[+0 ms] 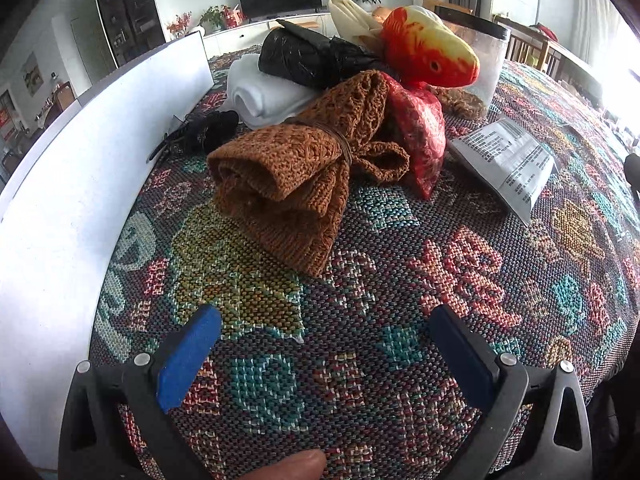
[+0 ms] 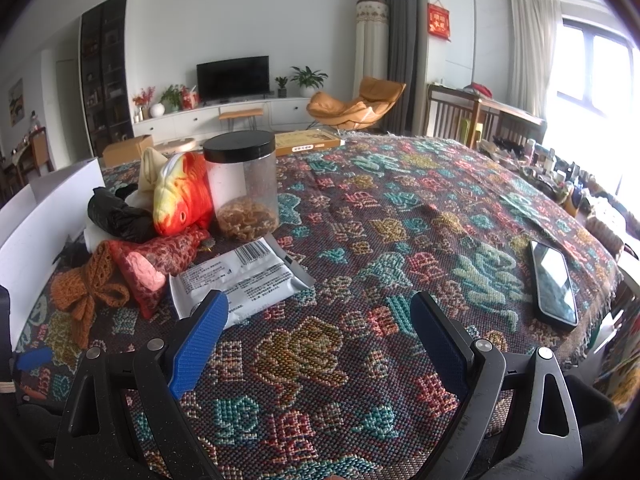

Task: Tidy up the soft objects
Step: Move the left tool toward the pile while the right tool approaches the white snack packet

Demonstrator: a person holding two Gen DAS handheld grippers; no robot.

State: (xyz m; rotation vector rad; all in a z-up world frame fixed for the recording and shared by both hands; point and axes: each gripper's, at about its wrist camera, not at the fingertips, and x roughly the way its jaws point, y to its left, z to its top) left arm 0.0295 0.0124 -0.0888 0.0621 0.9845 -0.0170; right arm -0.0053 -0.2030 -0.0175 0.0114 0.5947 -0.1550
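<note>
A brown knitted bundle [image 1: 288, 176] tied with a band lies just ahead of my open left gripper [image 1: 324, 320], which hovers over the patterned tablecloth [image 1: 360, 360] holding nothing. Behind the bundle are a red mesh pouch [image 1: 420, 132], a white folded towel [image 1: 264, 92], a black plastic bag [image 1: 304, 58], a cream cloth [image 1: 352, 16] and an orange-yellow fish plush [image 1: 432, 48]. My right gripper [image 2: 320, 316] is open over bare cloth, with the same pile to its left: fish plush [image 2: 176, 196], red pouch [image 2: 152, 264], brown bundle [image 2: 86, 284].
A white box wall [image 1: 60, 200] runs along the left. A clear jar with a black lid [image 2: 244, 184] stands by the plush, a grey printed packet [image 2: 244, 276] lies before it, a phone [image 2: 554, 284] rests at the right table edge, and a flat yellow box [image 2: 308, 142] sits far back.
</note>
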